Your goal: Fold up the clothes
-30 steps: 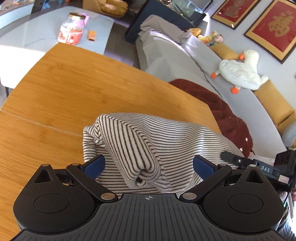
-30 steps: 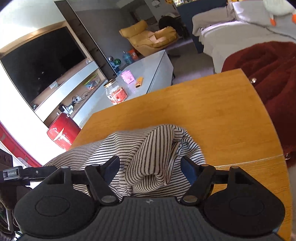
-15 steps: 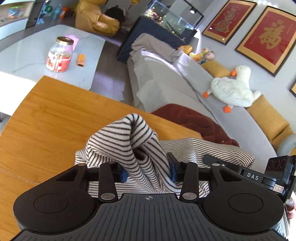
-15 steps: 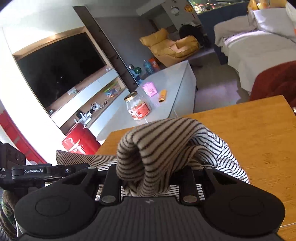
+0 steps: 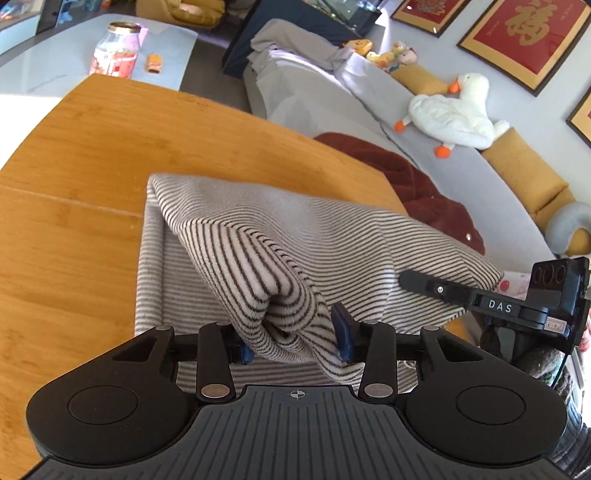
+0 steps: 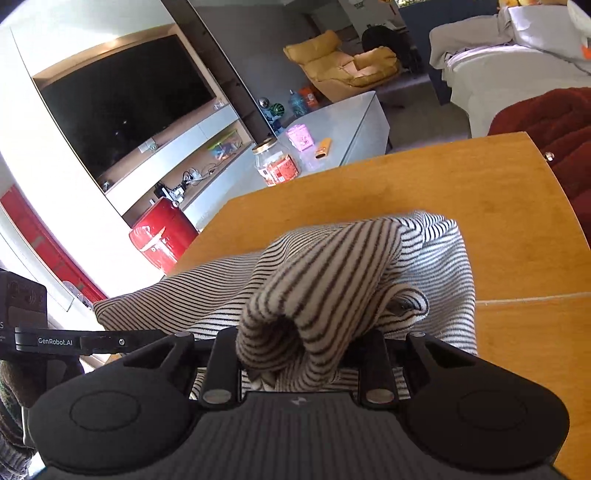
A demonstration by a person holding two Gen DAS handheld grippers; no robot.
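Hand-held grippers [image 5: 295, 341] [image 6: 295, 350] (both) clamp striped garment [image 5: 295, 236].

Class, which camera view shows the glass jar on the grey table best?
The right wrist view: the jar stands whole, unblurred, nearer the middle. The left wrist view shows it too, but smaller, near the top edge.

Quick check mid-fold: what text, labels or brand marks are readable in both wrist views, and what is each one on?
"DAS": on the black bar of the right claw, seen in the left wrist view.
"GenRobot.AI": on the black bar of the left claw, seen in the right wrist view.
Framed red picture: one gold Chinese character.
Jar label: too blurred to read.
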